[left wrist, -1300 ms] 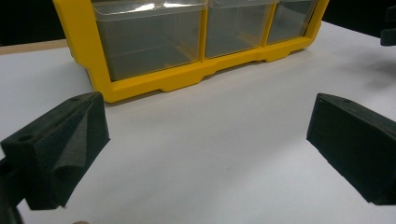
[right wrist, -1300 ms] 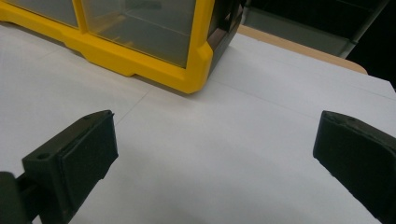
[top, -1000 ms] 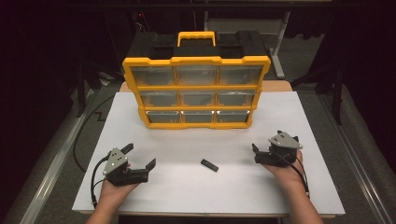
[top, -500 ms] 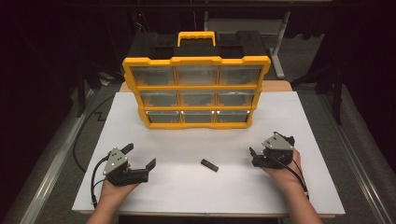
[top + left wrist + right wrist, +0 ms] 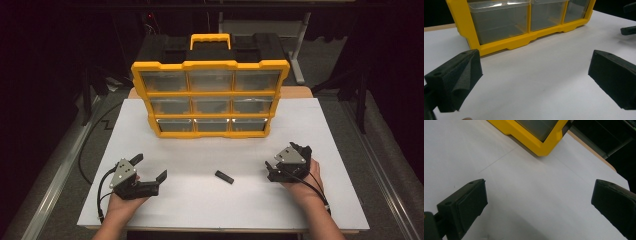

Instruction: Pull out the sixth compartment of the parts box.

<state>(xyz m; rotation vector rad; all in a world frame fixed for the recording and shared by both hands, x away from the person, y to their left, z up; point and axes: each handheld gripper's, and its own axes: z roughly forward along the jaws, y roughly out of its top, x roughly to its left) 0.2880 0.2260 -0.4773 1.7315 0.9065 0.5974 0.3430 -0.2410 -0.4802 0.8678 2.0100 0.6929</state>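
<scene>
Now small black piece [image 5: 224, 177] lies flat on white counter [image 5: 320, 125], between both tools, well near of yellow drawer organizer [image 5: 210, 95]. Long axis runs far-left to near-right. Right tool [image 5: 275, 172] nearer to it, jaws spread wide, nothing held; piece lies to its left. Left tool [image 5: 149, 170] also spread wide, empty, farther off. High view shows piece; left tool view [image 5: 534, 75] shows bottom drawers instead, right tool view [image 5: 536, 202] organizer's corner.
</scene>
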